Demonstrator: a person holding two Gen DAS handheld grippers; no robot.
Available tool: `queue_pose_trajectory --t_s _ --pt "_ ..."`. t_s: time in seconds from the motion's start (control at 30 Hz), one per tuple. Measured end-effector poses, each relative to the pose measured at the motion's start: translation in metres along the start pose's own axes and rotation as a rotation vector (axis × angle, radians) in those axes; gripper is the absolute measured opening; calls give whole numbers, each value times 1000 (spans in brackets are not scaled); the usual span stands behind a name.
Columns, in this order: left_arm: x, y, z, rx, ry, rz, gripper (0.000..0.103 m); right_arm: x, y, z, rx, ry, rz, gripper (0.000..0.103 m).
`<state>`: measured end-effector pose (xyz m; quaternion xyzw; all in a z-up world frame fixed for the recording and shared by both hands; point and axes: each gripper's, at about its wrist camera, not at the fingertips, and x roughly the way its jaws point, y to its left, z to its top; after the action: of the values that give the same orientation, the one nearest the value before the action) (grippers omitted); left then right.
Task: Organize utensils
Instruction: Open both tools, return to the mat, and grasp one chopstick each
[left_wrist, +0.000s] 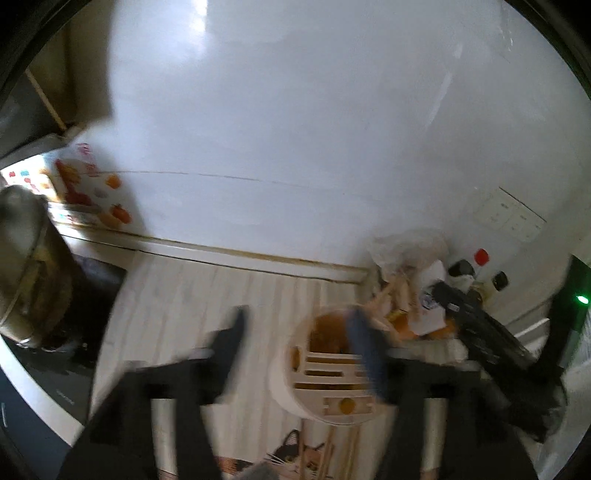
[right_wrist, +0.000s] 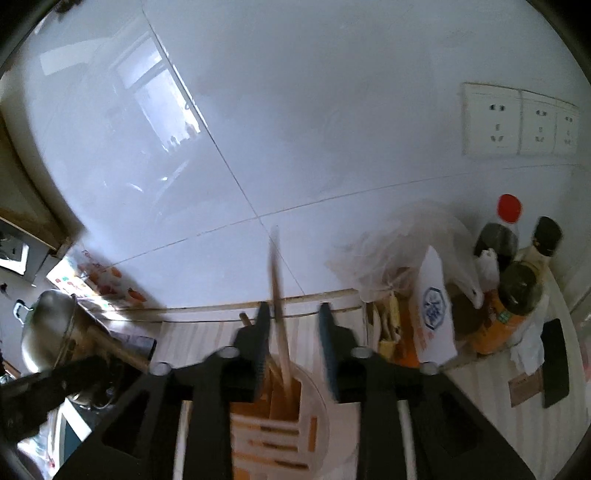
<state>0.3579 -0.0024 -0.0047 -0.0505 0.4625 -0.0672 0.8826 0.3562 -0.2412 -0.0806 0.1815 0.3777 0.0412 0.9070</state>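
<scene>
Chopsticks (right_wrist: 277, 295), slender wood, stand in round slotted holder (right_wrist: 314, 413); both grippers' jaws apart.

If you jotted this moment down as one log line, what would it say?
left gripper: jaws open beside utensil holder | right gripper: jaws open around chopstick standing in holder | blurred

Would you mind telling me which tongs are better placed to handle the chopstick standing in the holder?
Right, probably. The right tongs are open around the chopstick above the holder; the left tongs sit beside it.
</scene>
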Motion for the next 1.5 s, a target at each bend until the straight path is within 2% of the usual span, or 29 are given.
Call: queue_pose_trajectory --t_s 0.1,0.13,0.17,0.23,0.33,0.43,0.5,0.57,0.63,0.8,0.9,0.97,1.0,1.03,1.07,1.1,1.17,1.23,1.33,1.37,1.4,1.43,1.5 --pt "-8 14 -7 -12 -38 37 75 -20 -7 -4 15 -15 -3 42" --pt "-9 18 -9 -15 -43 48 79 -27 -10 -4 21 -23 -6 45" --pt "-10 22 -14 -19 -50 67 91 -35 -12 -6 25 -27 -11 47" --pt "-12 27 -22 -12 -67 90 103 -48 -17 -10 33 -31 -23 51" --pt "-11 29 -36 3 -60 120 103 -66 -25 -20 41 -30 -55 56" --pt "-3 33 -55 12 -24 145 103 -82 -34 -36 55 -31 -70 66" --pt "4 33 -70 28 0 166 103 -87 -36 -53 48 -32 -82 78" --pt "16 34 -89 44 35 189 103 -90 -41 -68 42 -29 -108 82" --pt "30 36 -109 54 81 204 103 -88 -47 -87 38 -4 -141 82" --pt "71 39 -162 70 224 226 103 -68 -64 -136 53 139 -181 82" --pt "92 34 -191 88 284 217 102 -51 -77 -169 72 243 -212 81" --pt "110 28 -210 105 341 188 101 -39 -85 -187 95 302 -214 72" --pt "118 24 -217 113 370 164 100 -31 -91 -198 111 349 -218 55" --pt "128 19 -226 116 407 130 94 -24 -95 -206 119 387 -216 39" --pt "141 15 -236 115 453 96 81 -18 -100 -215 133 426 -217 35" --pt "147 12 -242 114 480 83 75 -13 -103 -223 143 450 -219 33" --pt "168 5 -257 111 549 52 62 -6 -108 -237 143 485 -229 32" --pt "181 -1 -266 121 576 49 55 -3 -111 -246 143 509 -235 32" --pt "188 -11 -273 159 572 74 33 0 -115 -255 145 544 -236 32" --pt "188 -13 -273 179 561 82 18 1 -116 -258 148 557 -230 32" --pt "187 -15 -274 194 558 90 12 2 -117 -259 153 565 -224 32" --pt "187 -15 -275 193 561 87 6 4 -117 -260 158 579 -217 32" --pt "185 -9 -276 175 566 96 5 10 -118 -264 158 609 -195 32"
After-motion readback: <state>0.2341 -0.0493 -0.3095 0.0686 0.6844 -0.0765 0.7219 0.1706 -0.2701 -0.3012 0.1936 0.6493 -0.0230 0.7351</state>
